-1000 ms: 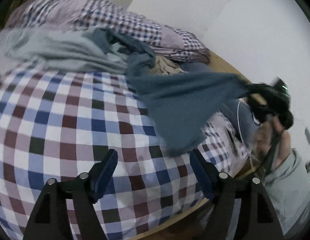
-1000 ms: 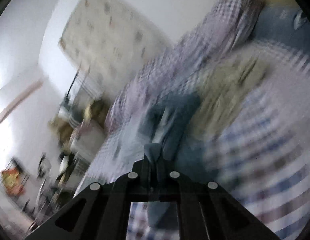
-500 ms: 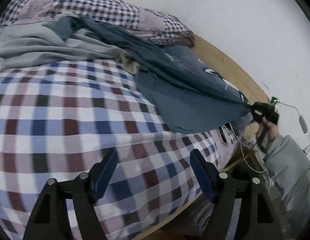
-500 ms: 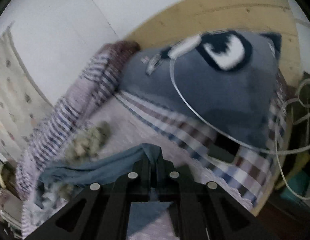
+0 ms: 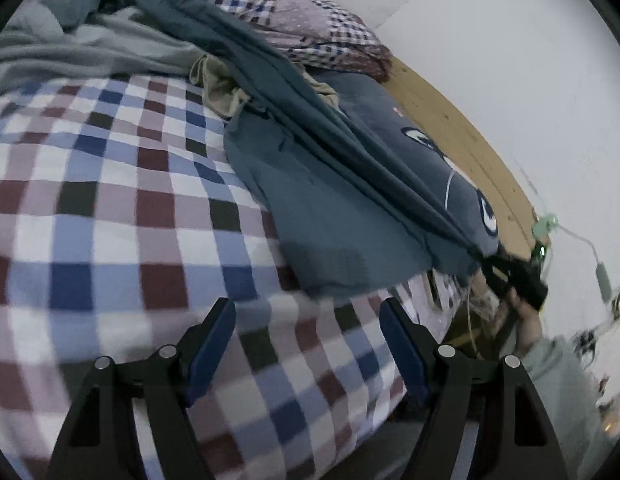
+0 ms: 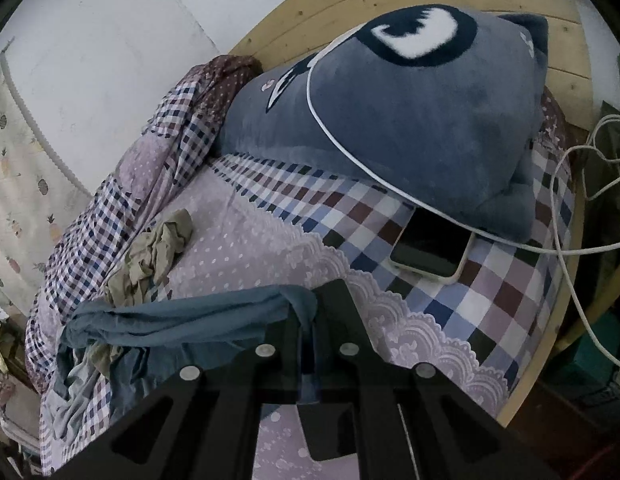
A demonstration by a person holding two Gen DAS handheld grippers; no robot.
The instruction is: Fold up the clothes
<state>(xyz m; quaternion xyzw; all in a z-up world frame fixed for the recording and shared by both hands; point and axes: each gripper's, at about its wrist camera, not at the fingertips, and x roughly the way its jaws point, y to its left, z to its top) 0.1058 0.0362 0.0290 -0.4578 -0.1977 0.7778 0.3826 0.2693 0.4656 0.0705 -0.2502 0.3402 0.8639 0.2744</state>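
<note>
Stretched tauter now, blue garment (image 5: pixel 321 184) in right hand-held gripper (image 6: pixel 308 312); no legible writing.

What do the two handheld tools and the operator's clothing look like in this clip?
The left tool has matte black angular arms with silver rivets and dark blue pads on its fingers. The right tool has the same black frame and silver rivets; from the left wrist view its body carries a small green light. The arm behind it wears a pale grey-green sleeve.
</note>
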